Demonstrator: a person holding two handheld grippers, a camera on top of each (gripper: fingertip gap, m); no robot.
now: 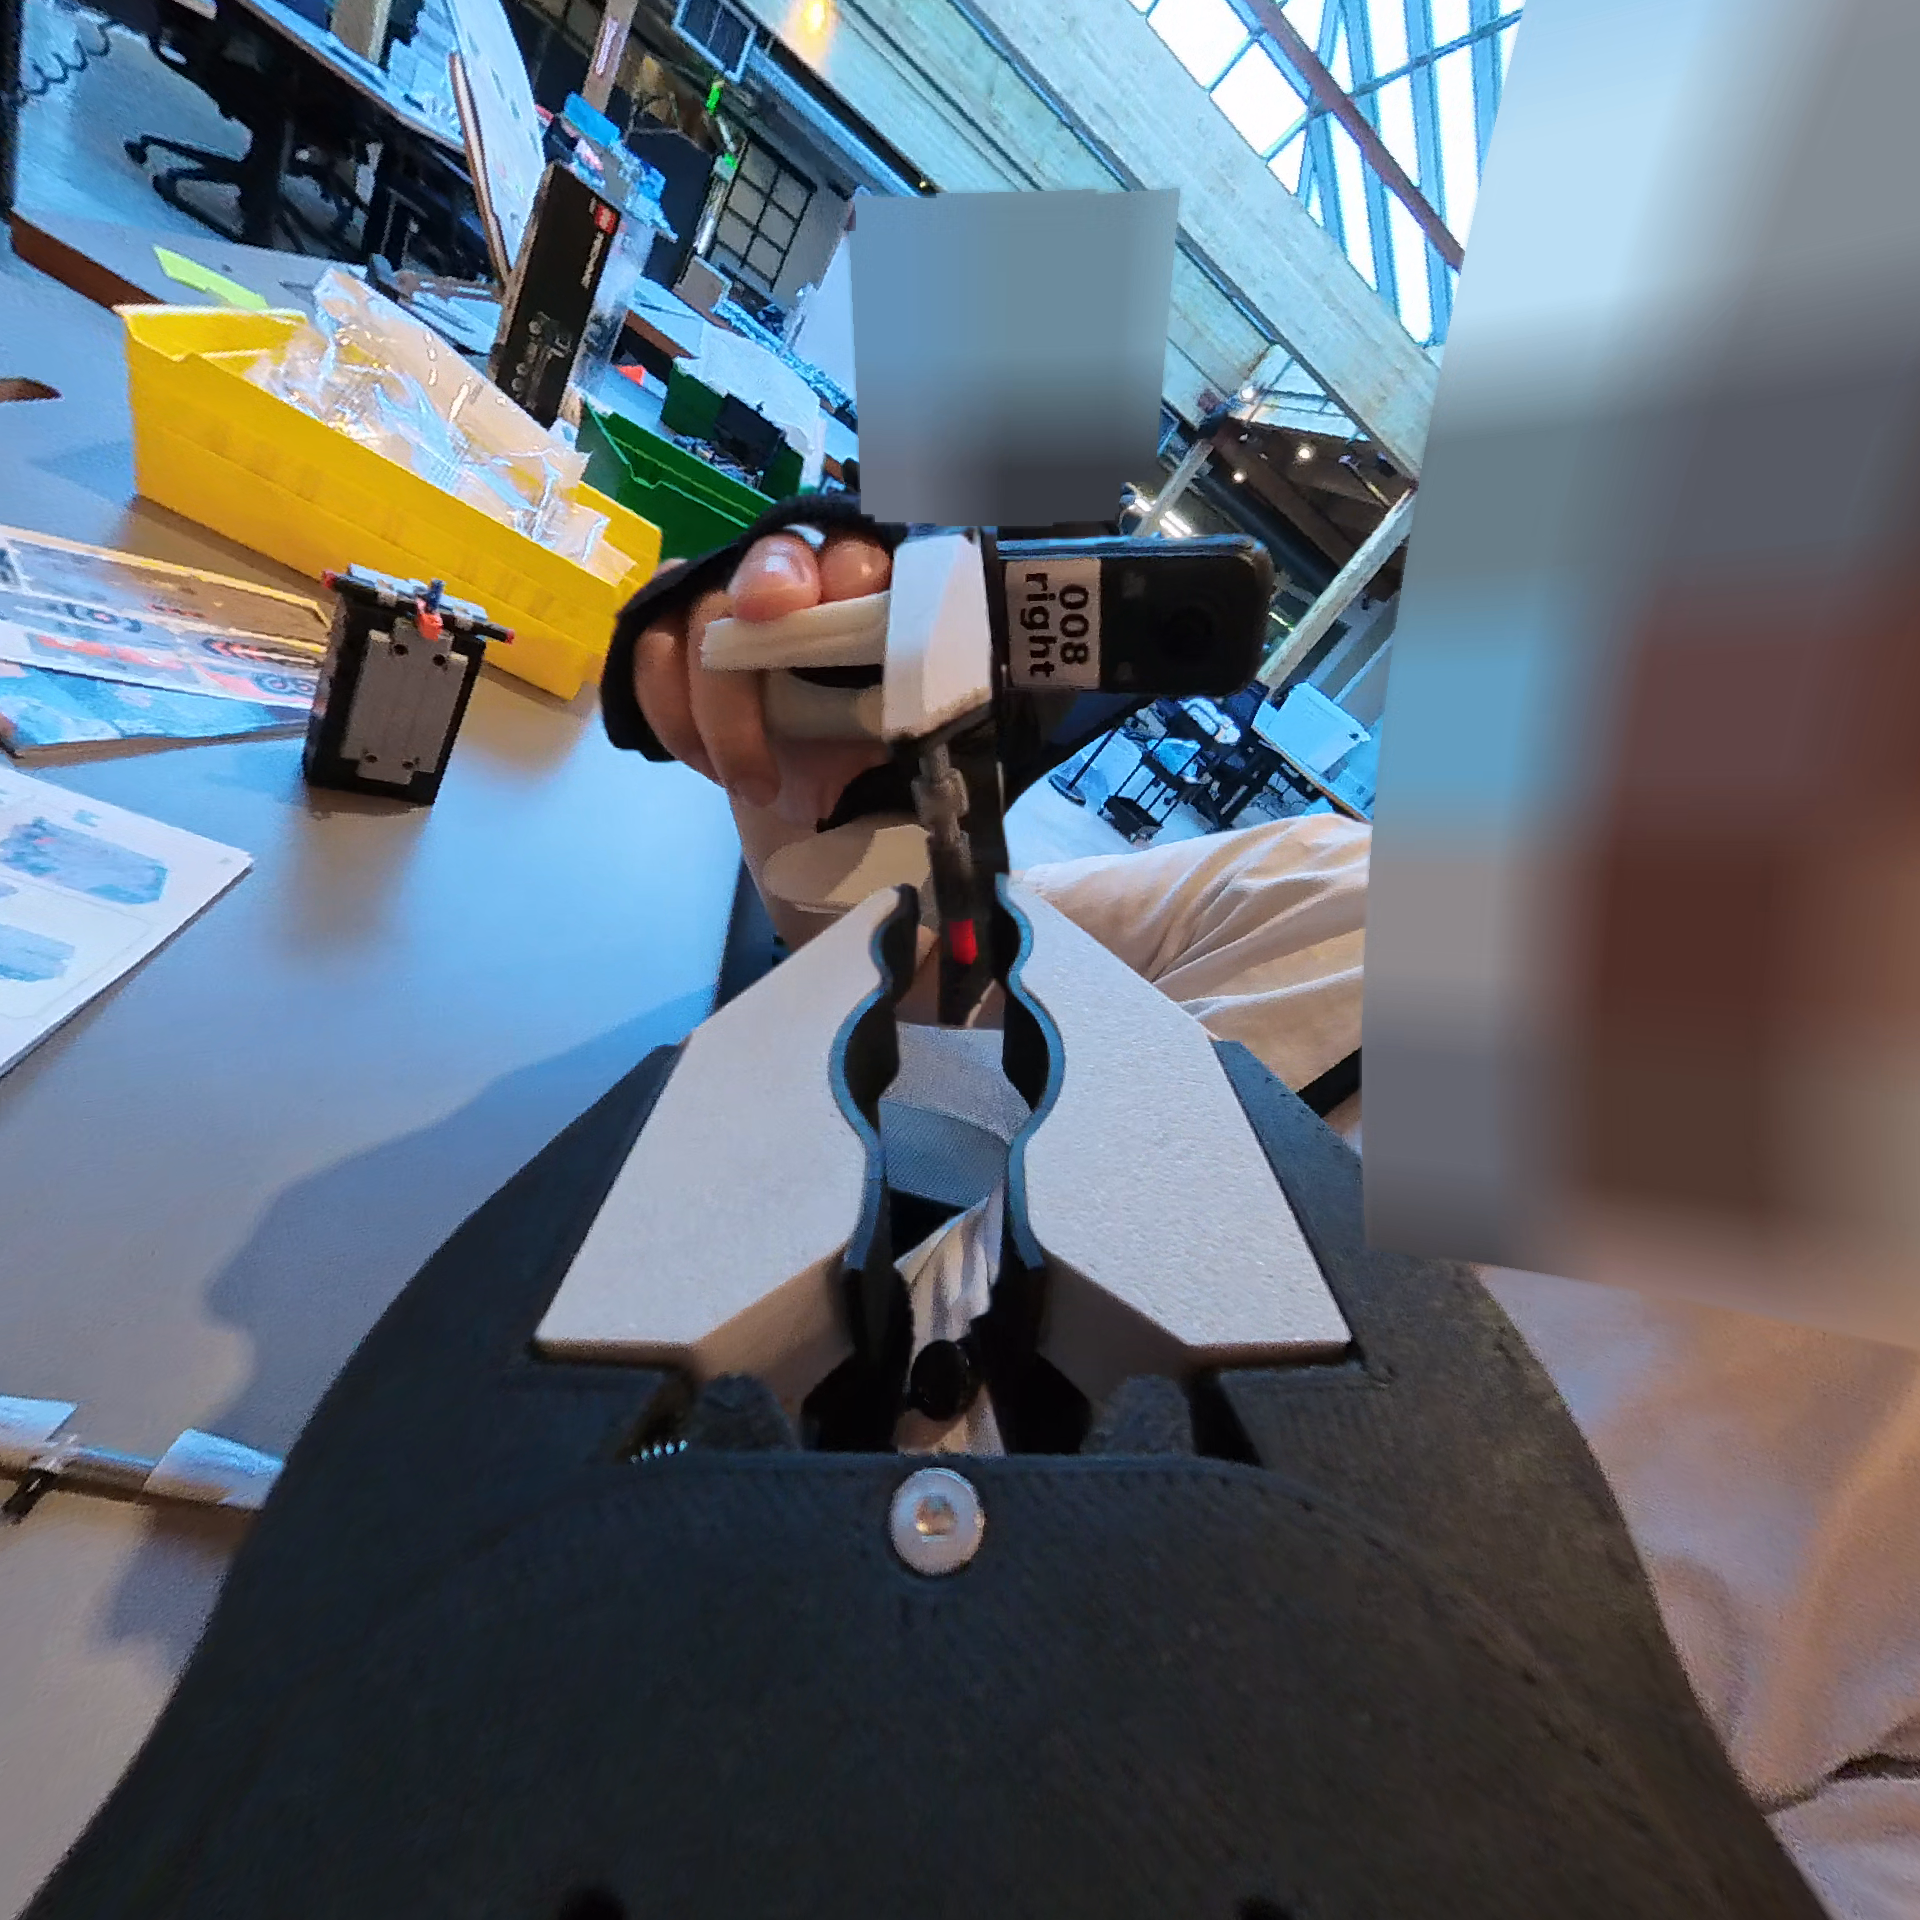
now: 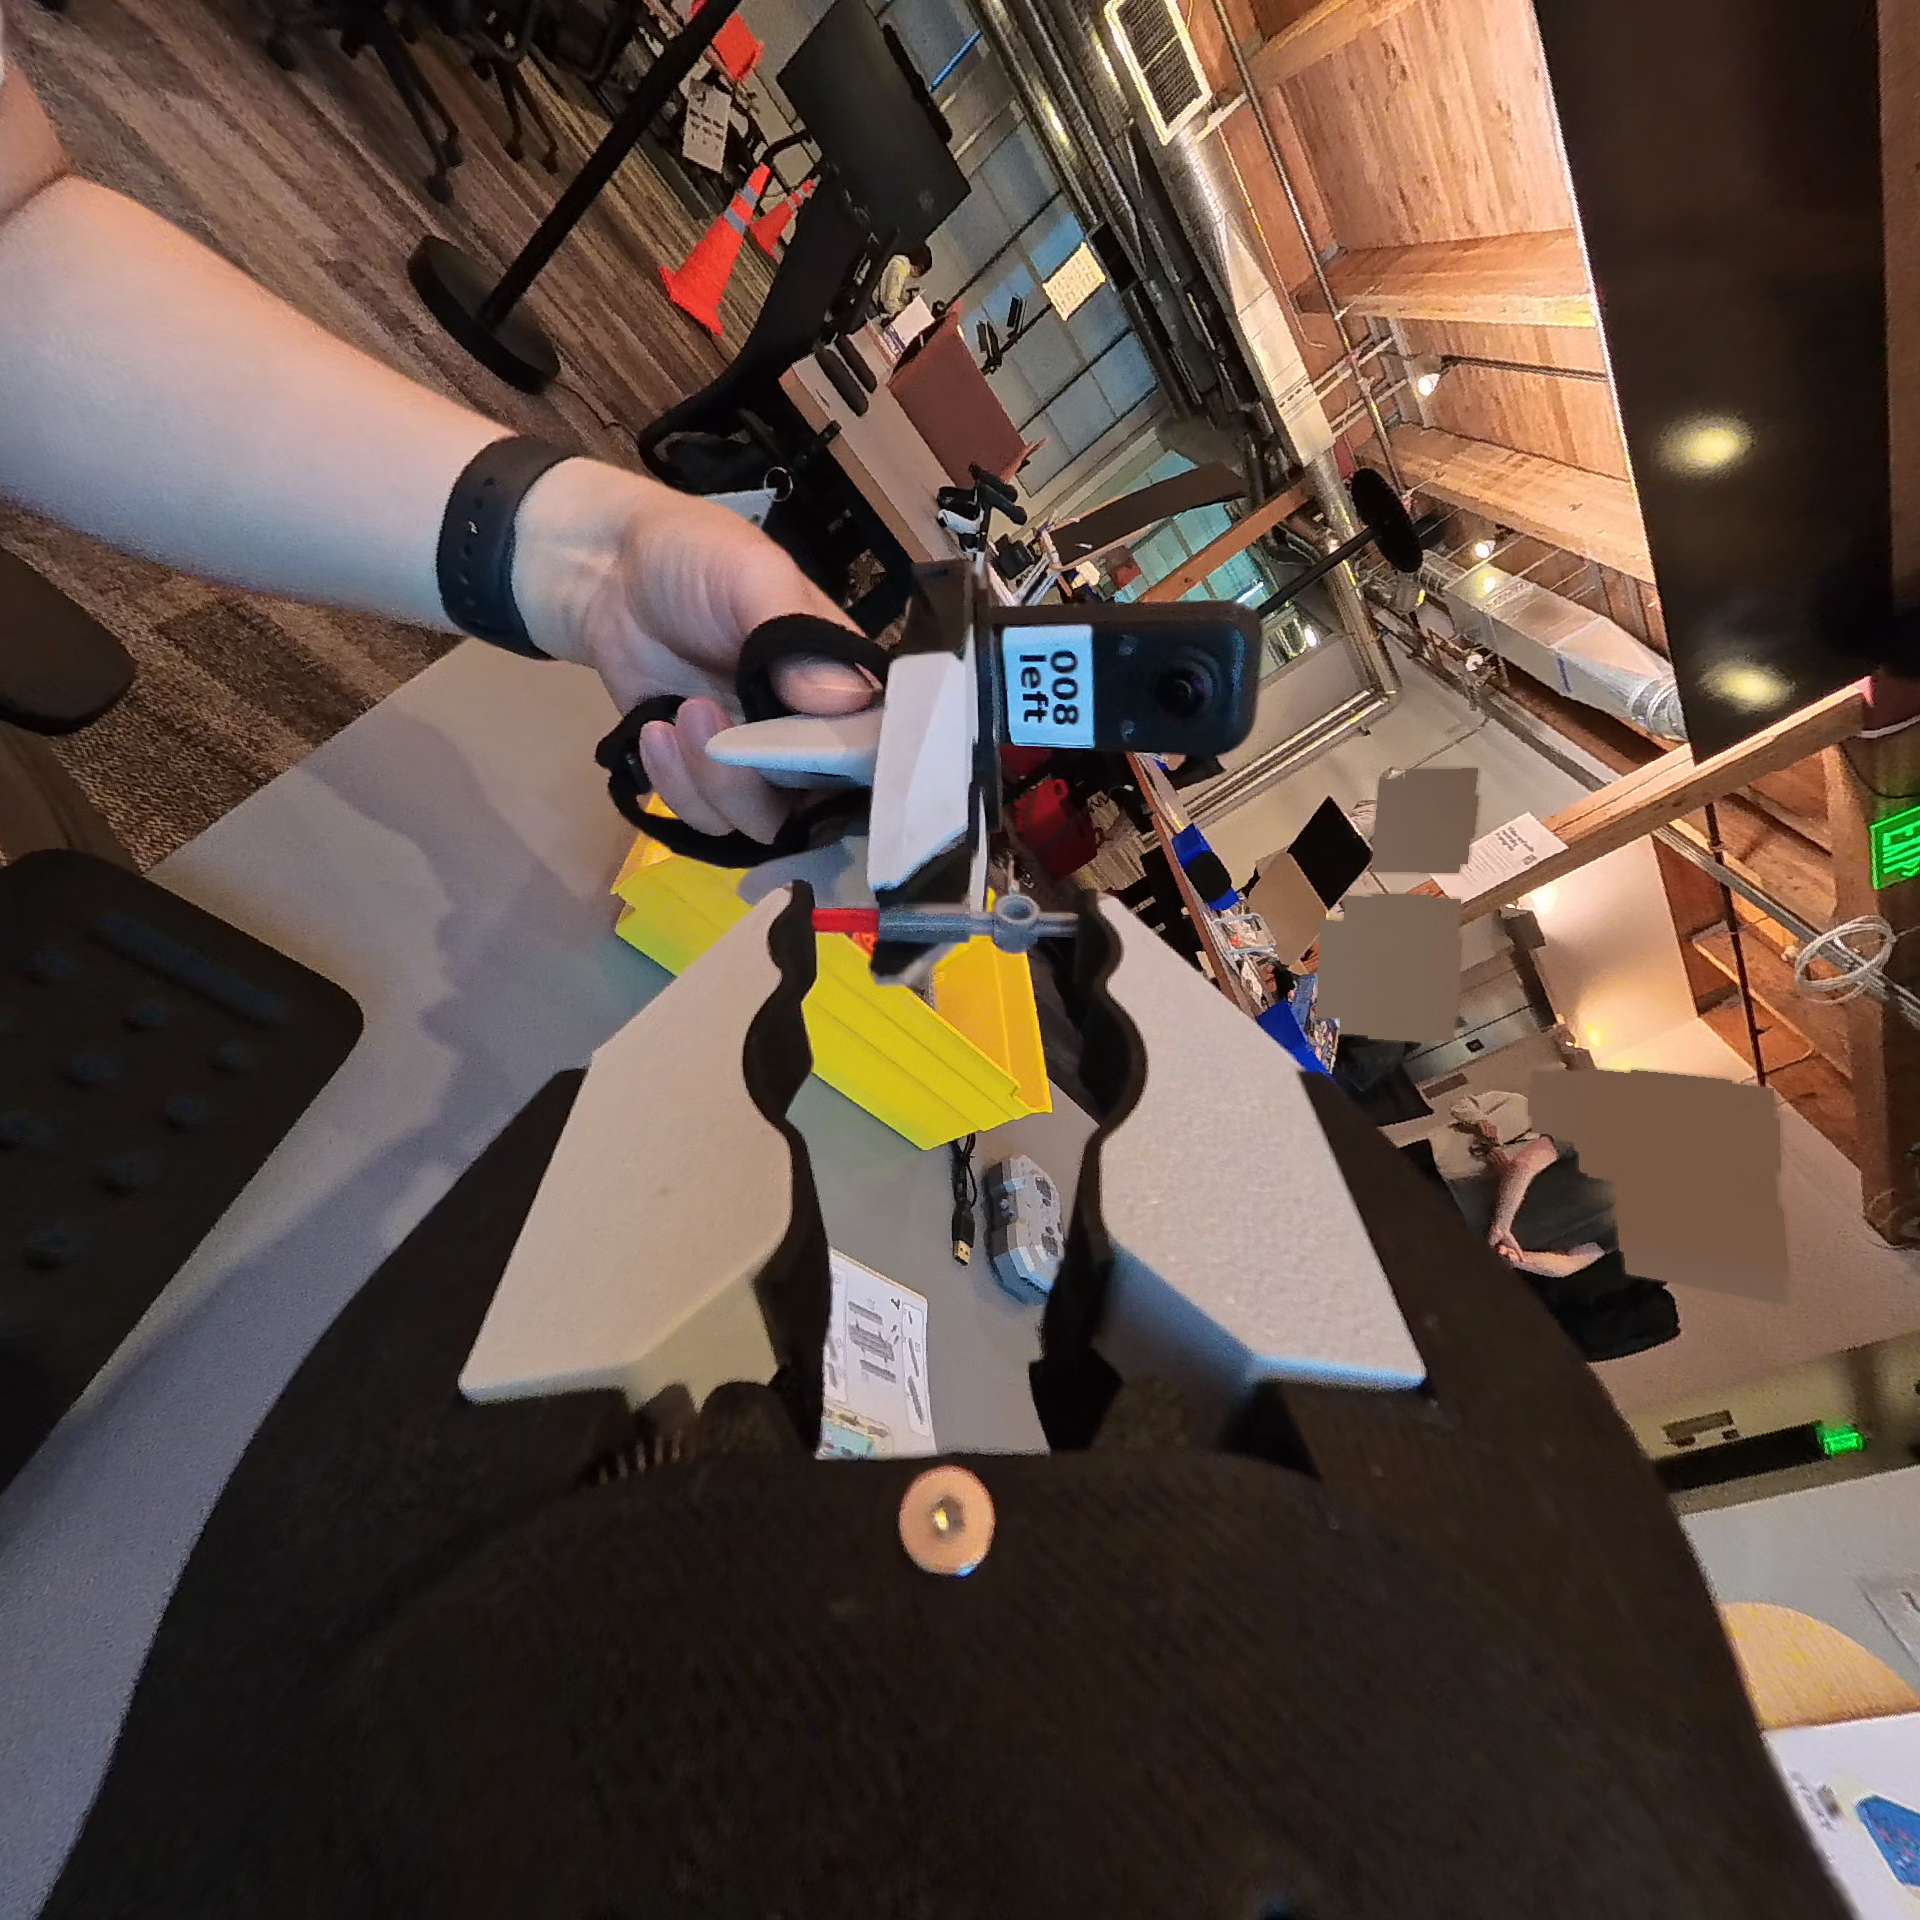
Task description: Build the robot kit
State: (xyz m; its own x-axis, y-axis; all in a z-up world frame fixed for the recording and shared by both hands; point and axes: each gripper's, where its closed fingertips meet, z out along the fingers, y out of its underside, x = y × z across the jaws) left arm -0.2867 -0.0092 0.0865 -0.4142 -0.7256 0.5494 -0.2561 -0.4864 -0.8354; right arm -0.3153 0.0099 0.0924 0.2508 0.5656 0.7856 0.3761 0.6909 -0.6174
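Note:
A thin grey toy axle with a connector and a red end (image 2: 1013, 920) hangs above the grey table (image 2: 468, 883), held between both grippers. My right gripper (image 2: 940, 925) spans it lengthwise: the red end rests against one pad, the grey end against the other. My left gripper (image 1: 956, 914) faces the right one, its jaws nearly closed and pinching the axle (image 1: 940, 800) near the red part. Each gripper is held by a hand; the left wrist wears a black band (image 2: 488, 540).
A yellow bin (image 1: 312, 457) with clear plastic bags stands behind a small black and grey brick build (image 1: 395, 696). Instruction booklets (image 1: 104, 644) lie at the left. Below the grippers lie a grey brick part (image 2: 1023, 1226), a black cable (image 2: 966, 1216) and a printed sheet (image 2: 873, 1351). Only a small space, under 4 cm, lies between the two pairs of fingers.

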